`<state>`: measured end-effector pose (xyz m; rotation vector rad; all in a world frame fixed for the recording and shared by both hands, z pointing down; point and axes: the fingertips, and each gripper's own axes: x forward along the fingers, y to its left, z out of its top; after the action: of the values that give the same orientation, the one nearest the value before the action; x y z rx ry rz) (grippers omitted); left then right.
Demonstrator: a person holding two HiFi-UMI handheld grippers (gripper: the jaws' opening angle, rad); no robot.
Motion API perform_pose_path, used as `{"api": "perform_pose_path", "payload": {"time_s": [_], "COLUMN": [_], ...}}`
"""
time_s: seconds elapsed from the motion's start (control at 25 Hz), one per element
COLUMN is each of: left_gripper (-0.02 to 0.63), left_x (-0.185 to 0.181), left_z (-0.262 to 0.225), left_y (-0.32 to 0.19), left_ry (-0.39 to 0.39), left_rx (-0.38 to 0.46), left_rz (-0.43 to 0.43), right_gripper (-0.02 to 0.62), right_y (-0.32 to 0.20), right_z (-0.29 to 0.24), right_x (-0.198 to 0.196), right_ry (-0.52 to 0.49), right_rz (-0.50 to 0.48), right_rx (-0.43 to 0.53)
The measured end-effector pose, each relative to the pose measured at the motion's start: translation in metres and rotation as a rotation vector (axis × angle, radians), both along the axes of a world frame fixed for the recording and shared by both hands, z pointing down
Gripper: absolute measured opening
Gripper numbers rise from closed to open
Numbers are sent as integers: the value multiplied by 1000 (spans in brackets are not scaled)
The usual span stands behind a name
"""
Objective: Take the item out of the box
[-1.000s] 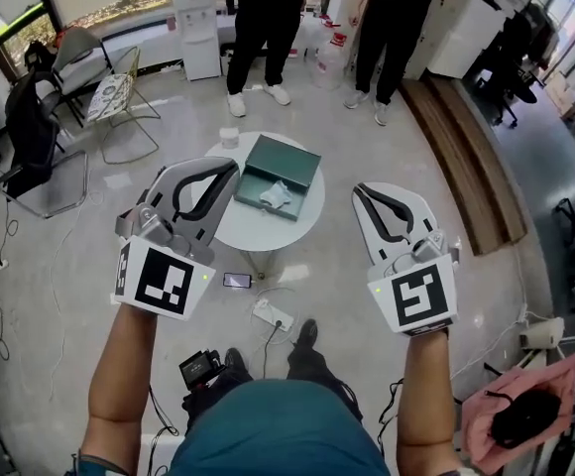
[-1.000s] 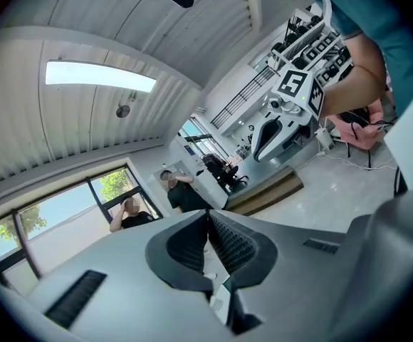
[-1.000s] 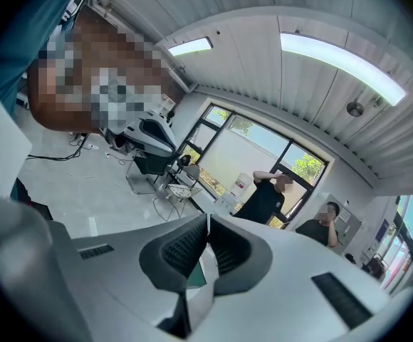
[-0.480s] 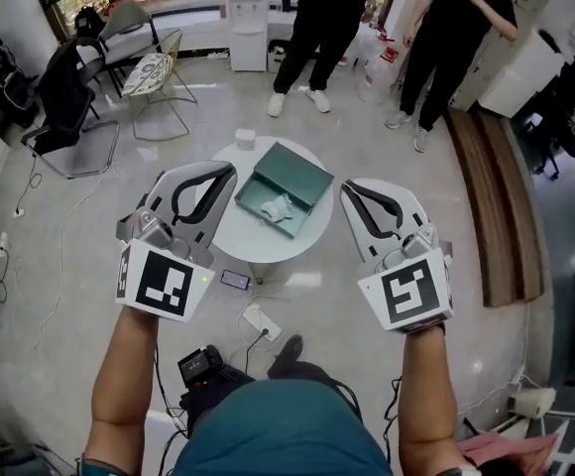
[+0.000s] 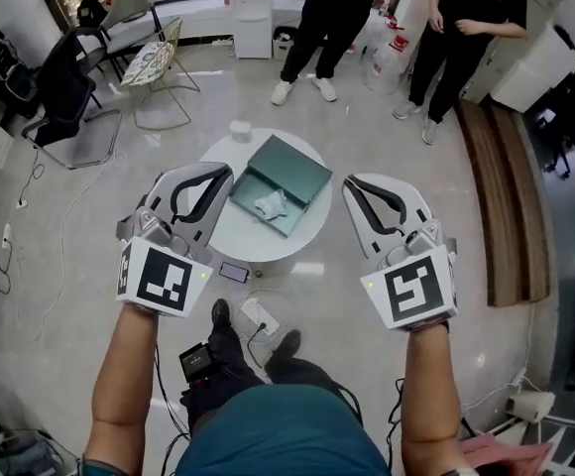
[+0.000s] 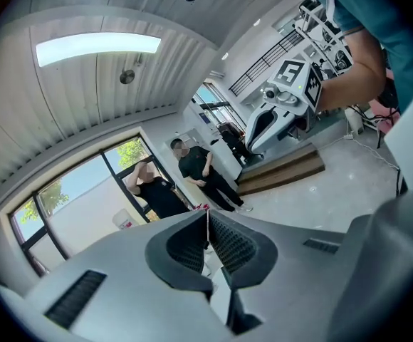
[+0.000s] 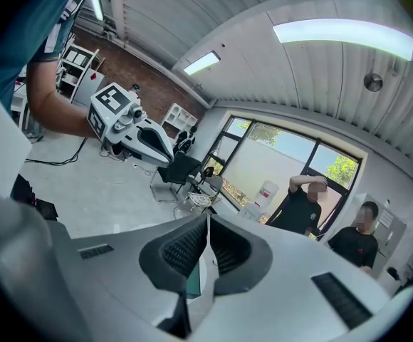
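On the round white worktop point(image 5: 223, 234) | open green box point(image 5: 302, 172) holds a crumpled white item point(image 5: 271, 203), untouched | left gripper point(image 5: 224, 170) and right gripper point(image 5: 352, 183) hover either side, jaws clenched, empty | task seemingly unstarted: reaching in, grasping, lifting out remain

open green box point(image 5: 280, 183) holds crumpled white item point(image 5: 269, 203).

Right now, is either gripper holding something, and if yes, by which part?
Nothing is held. The left gripper and right gripper are shut and empty; the white item lies in the green box.
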<state>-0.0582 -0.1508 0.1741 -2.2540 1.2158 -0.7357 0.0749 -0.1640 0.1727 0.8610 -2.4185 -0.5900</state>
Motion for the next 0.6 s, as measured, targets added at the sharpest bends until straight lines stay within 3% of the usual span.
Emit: {"api": "perform_pose_path", "payload": {"time_s": [0.6], "left_gripper": [25], "left_x": [2], "left_z": [132], "left_y": [-95], "left_ry": [10], "left_rx": [-229], "left_rz": [127], "right_gripper": [40], "right_y": [-71], "right_z": [78], "right_x": [7], "right_ry": [26], "right_rz": [151], "right_rx": [-102]}}
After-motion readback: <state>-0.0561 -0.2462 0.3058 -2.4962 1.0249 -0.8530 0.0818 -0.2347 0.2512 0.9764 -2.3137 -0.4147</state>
